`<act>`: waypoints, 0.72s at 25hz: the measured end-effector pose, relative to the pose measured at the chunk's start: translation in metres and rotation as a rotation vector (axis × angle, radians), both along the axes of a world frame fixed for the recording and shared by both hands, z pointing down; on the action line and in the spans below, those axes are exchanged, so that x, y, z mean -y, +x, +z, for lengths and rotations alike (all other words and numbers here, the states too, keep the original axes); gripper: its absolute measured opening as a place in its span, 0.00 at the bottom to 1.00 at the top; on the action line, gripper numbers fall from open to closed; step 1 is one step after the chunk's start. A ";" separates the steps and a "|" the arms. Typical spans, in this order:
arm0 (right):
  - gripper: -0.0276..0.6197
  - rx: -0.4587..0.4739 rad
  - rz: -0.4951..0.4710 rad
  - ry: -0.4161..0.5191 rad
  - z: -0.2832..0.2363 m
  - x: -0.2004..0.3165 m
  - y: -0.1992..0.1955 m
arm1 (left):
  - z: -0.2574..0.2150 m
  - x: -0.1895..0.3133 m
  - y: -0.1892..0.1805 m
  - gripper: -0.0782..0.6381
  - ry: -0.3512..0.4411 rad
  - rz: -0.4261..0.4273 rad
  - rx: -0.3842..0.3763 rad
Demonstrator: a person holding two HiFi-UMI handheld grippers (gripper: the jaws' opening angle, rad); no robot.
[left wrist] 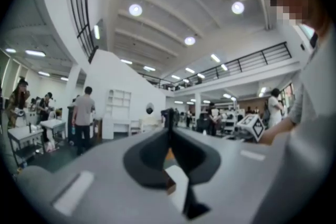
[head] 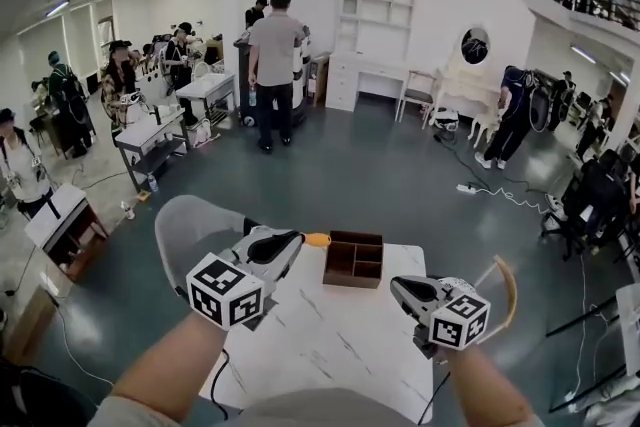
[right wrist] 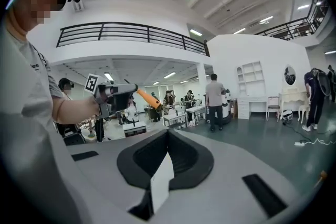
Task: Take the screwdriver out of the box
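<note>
A screwdriver with an orange handle [head: 317, 239] sticks out past the tip of my left gripper [head: 290, 245], which is shut on it above the white table [head: 340, 345]. In the right gripper view the orange handle [right wrist: 148, 98] points right and down from the left gripper [right wrist: 113, 93]. A sliver of orange shows between the shut jaws of my left gripper [left wrist: 169, 136]. The brown wooden box [head: 353, 258] with compartments sits at the table's far edge, just right of the screwdriver. My right gripper [head: 398, 287] hovers over the table's right side, jaws together and holding nothing.
A pale chair [head: 190, 220] stands at the table's far left corner and a wooden chair back [head: 507, 293] at its right. Beyond, on the dark floor, are several people, white desks [head: 205, 90] and white furniture [head: 375, 65].
</note>
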State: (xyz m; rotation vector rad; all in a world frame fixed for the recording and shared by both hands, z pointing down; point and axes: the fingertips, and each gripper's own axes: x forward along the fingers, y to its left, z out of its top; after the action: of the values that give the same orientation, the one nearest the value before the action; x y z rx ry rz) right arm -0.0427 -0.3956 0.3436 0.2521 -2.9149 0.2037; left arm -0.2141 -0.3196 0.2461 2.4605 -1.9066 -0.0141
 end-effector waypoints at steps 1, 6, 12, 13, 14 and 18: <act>0.05 0.004 -0.011 0.003 -0.001 -0.002 0.007 | -0.001 -0.003 0.009 0.13 0.001 -0.009 -0.011; 0.05 0.020 -0.057 0.030 -0.007 -0.019 0.036 | 0.003 -0.020 0.055 0.13 -0.043 -0.002 -0.072; 0.05 0.068 -0.102 0.020 -0.013 -0.028 0.061 | 0.017 -0.033 0.105 0.13 -0.098 0.015 -0.115; 0.05 0.071 -0.104 0.017 -0.013 -0.029 0.063 | 0.018 -0.035 0.109 0.13 -0.104 0.022 -0.128; 0.05 0.073 -0.103 0.013 -0.014 -0.029 0.064 | 0.020 -0.036 0.113 0.13 -0.110 0.030 -0.143; 0.05 0.074 -0.082 0.000 -0.015 -0.034 0.063 | 0.026 -0.042 0.109 0.13 -0.138 0.064 -0.206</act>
State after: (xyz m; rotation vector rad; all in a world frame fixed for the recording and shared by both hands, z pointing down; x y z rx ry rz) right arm 0.0199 -0.3617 0.3290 0.1271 -2.9915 0.2038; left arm -0.1046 -0.2773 0.2722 2.3280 -1.6869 -0.1245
